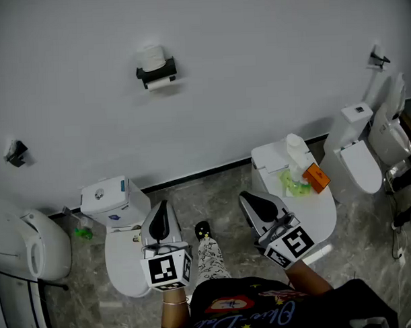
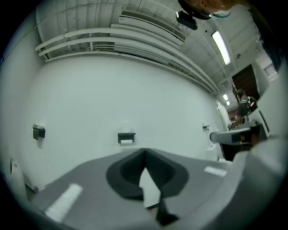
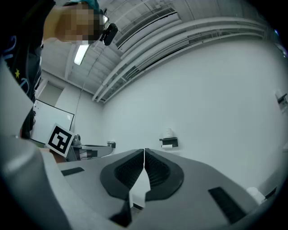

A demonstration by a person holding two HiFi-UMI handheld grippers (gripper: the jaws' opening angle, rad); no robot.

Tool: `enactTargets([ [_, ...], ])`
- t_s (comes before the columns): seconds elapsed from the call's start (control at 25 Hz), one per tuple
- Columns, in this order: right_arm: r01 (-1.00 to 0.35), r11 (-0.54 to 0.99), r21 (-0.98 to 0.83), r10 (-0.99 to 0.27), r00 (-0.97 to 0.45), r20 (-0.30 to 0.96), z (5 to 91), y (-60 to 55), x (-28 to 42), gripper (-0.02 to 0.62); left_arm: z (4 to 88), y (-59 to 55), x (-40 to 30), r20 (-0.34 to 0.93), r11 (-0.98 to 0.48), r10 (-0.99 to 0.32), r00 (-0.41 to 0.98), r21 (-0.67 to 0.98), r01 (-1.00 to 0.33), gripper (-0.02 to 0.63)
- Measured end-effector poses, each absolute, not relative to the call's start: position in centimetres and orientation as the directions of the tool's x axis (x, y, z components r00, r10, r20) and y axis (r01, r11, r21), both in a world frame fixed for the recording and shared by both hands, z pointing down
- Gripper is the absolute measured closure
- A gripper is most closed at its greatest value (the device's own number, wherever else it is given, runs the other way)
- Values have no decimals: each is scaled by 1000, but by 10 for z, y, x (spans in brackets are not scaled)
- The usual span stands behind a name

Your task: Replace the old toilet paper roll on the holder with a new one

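Note:
A black toilet paper holder (image 1: 156,75) hangs on the white wall, with a white roll (image 1: 151,56) resting on top of it and a paper end showing under its front. The holder also shows small in the left gripper view (image 2: 126,138) and the right gripper view (image 3: 169,142), far ahead of both. My left gripper (image 1: 162,207) is shut and empty above the left toilet. My right gripper (image 1: 246,198) is shut and empty beside the middle toilet. A tall white roll (image 1: 296,152) stands on that toilet's tank.
Several toilets line the wall: one at front left (image 1: 121,247), one in the middle (image 1: 308,207), one at right (image 1: 360,158). An orange box (image 1: 316,177) and a green item (image 1: 295,186) sit on the middle one. Another black holder (image 1: 17,154) is at far left.

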State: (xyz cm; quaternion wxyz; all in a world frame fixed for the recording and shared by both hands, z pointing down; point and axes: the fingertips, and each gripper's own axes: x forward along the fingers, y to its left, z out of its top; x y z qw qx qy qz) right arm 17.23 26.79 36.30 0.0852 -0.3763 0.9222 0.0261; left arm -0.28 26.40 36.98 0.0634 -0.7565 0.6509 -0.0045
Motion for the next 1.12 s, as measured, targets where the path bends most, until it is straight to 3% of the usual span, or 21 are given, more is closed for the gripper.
enactTargets([
  [0.2, -715, 699, -23, -704, -683, -195, 356, 149, 131, 581, 366, 146, -34, -91, -186, -976, 198, -120, -975, 607],
  [0.4, -713, 701, -17, -699, -681, -219, 337, 17, 68, 581, 360, 25, -69, -83, -234, -962, 260, -241, -942, 607],
  [0.6, -721, 692, -24, -707, -672, -220, 331, -89, 19, 581, 364, -77, -111, -35, -286, -954, 297, -184, -940, 607],
  [0.92, -700, 713, -47, -694, -695, -185, 332, -156, -15, 581, 366, -142, -141, 1, -281, -959, 284, -146, -949, 607],
  [1.0, -690, 723, -43, -685, -706, -179, 329, -163, -20, 581, 368, -152, -144, -5, -275, -961, 277, -92, -957, 607],
  [1.12, -688, 726, -25, -682, -714, -159, 328, -172, -21, 581, 385, -168, -145, -26, -334, -941, 337, 230, -914, 607],
])
